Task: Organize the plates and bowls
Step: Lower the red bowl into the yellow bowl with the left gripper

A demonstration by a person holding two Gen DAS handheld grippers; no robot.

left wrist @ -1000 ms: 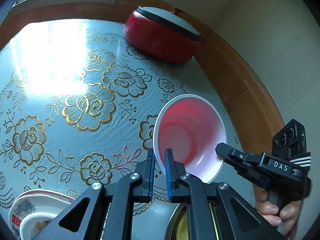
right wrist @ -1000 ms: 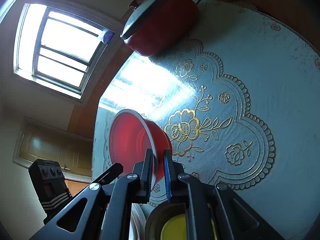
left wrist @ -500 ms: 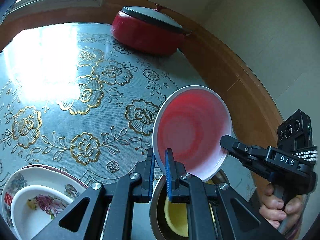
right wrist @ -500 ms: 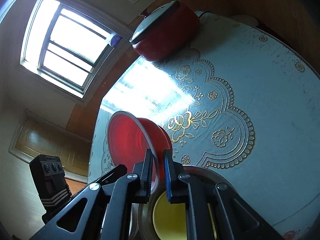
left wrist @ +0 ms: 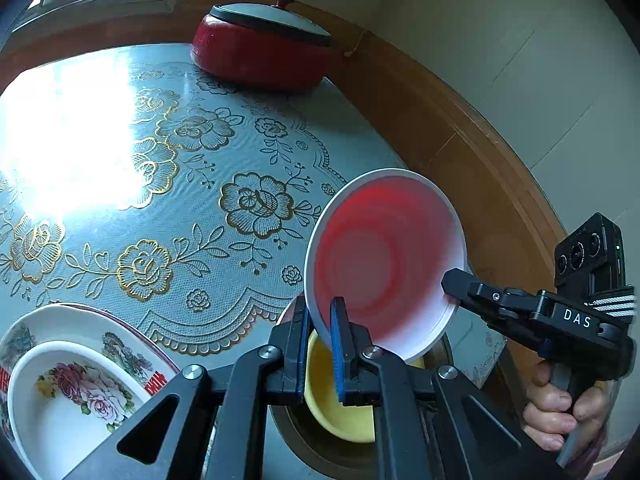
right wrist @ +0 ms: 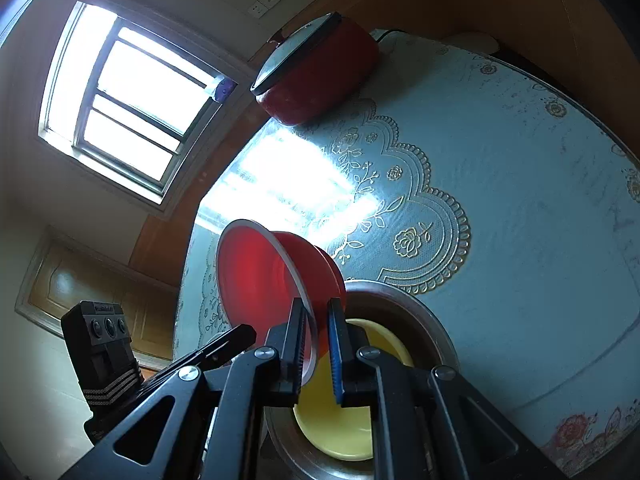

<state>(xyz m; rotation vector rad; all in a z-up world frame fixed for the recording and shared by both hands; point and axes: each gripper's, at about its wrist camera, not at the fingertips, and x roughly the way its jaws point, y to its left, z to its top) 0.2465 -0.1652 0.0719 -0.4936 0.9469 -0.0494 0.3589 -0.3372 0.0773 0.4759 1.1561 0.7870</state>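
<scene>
Both grippers clamped on the rim of one red bowl (left wrist: 386, 268), carried tilted on edge. Left gripper (left wrist: 318, 344) pinching the near rim low in the frame's centre, pads closed tight on the thin wall; right gripper (left wrist: 452, 286) reaching in from the right edge, biting the opposite rim, a hand (left wrist: 560, 412) wrapped around its handle at lower right. From the right wrist view, same bowl (right wrist: 260, 276) seen at centre left, rim nipped by the right gripper (right wrist: 318, 346). Two-sided hold probably chosen to keep a slippery, thin-walled bowl from swinging. Directly beneath, at bottom centre, a yellow bowl (left wrist: 340, 408) sitting inside a metal basin (right wrist: 420, 320), likely the stack meant to receive the red one. At lower left, a white flowered bowl (left wrist: 68, 400) nested on a patterned plate (left wrist: 120, 344), already grouped. Red lidded pot (left wrist: 260, 56) parked at top centre on the blue tablecloth (left wrist: 200, 168), well apart from the stacking.
</scene>
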